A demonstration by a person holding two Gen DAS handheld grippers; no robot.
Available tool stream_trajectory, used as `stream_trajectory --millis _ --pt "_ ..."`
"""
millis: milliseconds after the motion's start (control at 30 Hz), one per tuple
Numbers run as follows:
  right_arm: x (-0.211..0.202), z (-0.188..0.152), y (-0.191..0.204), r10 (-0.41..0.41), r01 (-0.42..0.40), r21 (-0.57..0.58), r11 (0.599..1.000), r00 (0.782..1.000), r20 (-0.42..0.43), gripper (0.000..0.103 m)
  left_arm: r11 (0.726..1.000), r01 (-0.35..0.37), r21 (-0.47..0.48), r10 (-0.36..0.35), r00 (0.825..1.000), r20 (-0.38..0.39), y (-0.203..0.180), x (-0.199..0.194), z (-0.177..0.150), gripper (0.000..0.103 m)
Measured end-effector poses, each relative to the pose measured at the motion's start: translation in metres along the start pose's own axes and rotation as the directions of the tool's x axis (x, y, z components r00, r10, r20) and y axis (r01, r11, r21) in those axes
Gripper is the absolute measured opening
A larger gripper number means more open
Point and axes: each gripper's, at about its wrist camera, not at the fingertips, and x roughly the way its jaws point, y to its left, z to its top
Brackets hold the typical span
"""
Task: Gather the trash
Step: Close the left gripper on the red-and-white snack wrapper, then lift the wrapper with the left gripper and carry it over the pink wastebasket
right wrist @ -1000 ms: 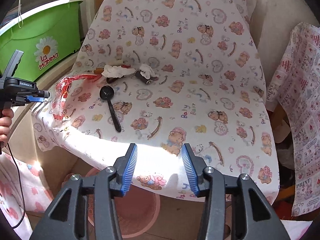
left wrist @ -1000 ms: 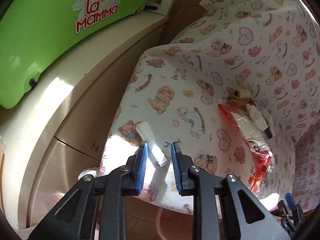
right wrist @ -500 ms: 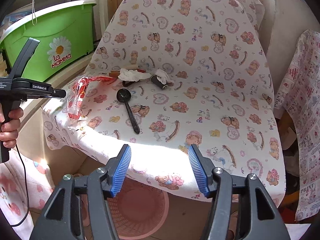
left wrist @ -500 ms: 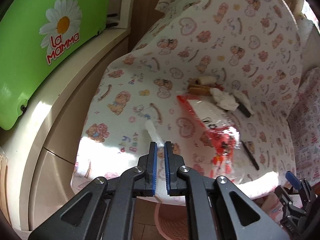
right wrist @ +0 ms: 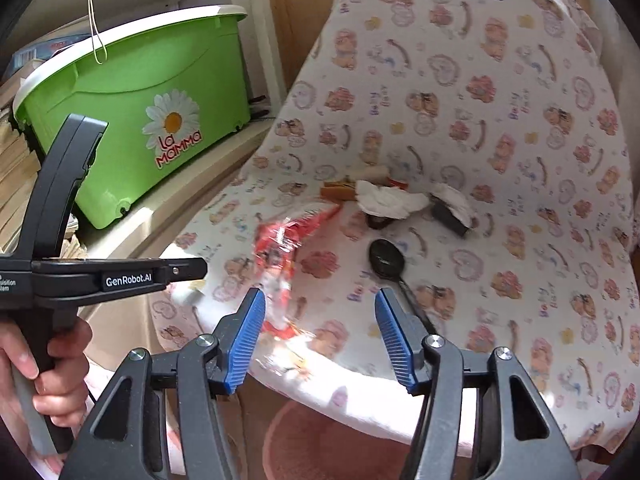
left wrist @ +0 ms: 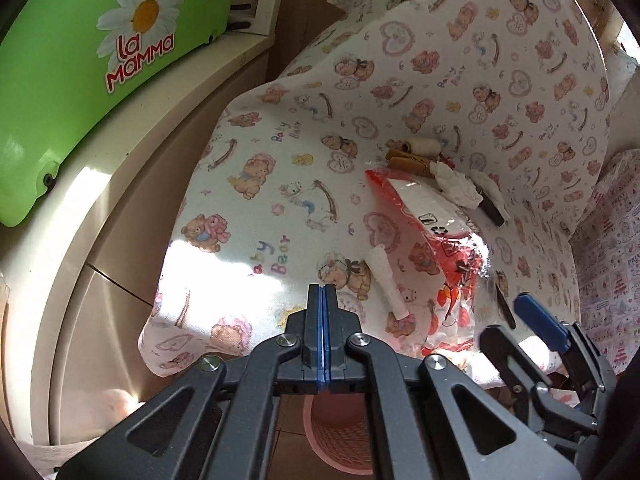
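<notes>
Trash lies on a chair draped in a teddy-bear cloth (left wrist: pixel 304 200). My left gripper (left wrist: pixel 323 292) is shut with nothing between its pads. A small white paper tube (left wrist: pixel 386 284) lies on the cloth just right of its tips. A red plastic wrapper (right wrist: pixel 280 248) sits just beyond my right gripper (right wrist: pixel 320 320), whose jaws are closing with nothing between them. Farther back lie crumpled white tissue (right wrist: pixel 388 200), brown cardboard pieces (right wrist: pixel 338 191), a dark cylinder (right wrist: pixel 452 216) and a black spoon (right wrist: pixel 386 258).
A pink basket (left wrist: pixel 340 436) stands on the floor under the chair's front edge. A green tub (right wrist: pixel 140 120) sits on a cream ledge to the left. A hand (right wrist: pixel 52 380) holds the left gripper's handle. Another patterned cloth (left wrist: pixel 608 248) hangs at the right.
The left gripper's jaws closed without the white tube, which now lies to the right of them. The right gripper swung left, close to the red wrapper and the left gripper.
</notes>
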Motion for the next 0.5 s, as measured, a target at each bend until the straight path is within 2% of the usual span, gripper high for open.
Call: stream_trajectory --millis 200,267,333,367,400,433,500 --pt "0.024 0.003 0.012 0.0 0.0 -0.016 1.0 0.999 -0.033 0.045 1.0 -0.002 -0.013 0.002 1.0 0.008 0.0 0.0 0.002 0.002" --pt "0.03 0.002 0.008 0.015 -0.015 0.011 1.0 0.999 -0.045 0.043 1.0 0.0 0.0 0.0 1.0 0.014 -0.004 0.0 0.003 0.01" --pt "0.032 0.001 0.001 0.04 -0.038 0.04 0.998 0.998 -0.046 0.023 1.0 0.001 0.012 -0.001 1.0 0.025 -0.008 0.0 0.005 0.024" --pt "0.03 0.001 -0.001 0.063 -0.061 0.049 0.997 0.997 -0.046 0.011 1.0 0.001 0.015 -0.002 1.0 0.029 -0.009 0.0 0.005 0.026" --pt "0.027 0.0 -0.003 0.068 -0.066 0.052 0.996 0.997 -0.037 0.006 1.0 0.006 0.015 -0.006 1.0 0.03 -0.01 0.001 0.006 0.032" --pt "0.02 -0.001 -0.006 0.054 -0.053 0.049 0.997 0.998 -0.014 0.006 1.0 0.013 0.011 -0.013 0.999 0.029 -0.011 0.001 0.005 0.04" --pt "0.005 0.0 -0.01 0.024 -0.025 0.04 0.999 0.999 0.024 0.005 0.998 0.061 -0.009 -0.061 0.998 0.019 -0.011 0.004 0.004 0.05"
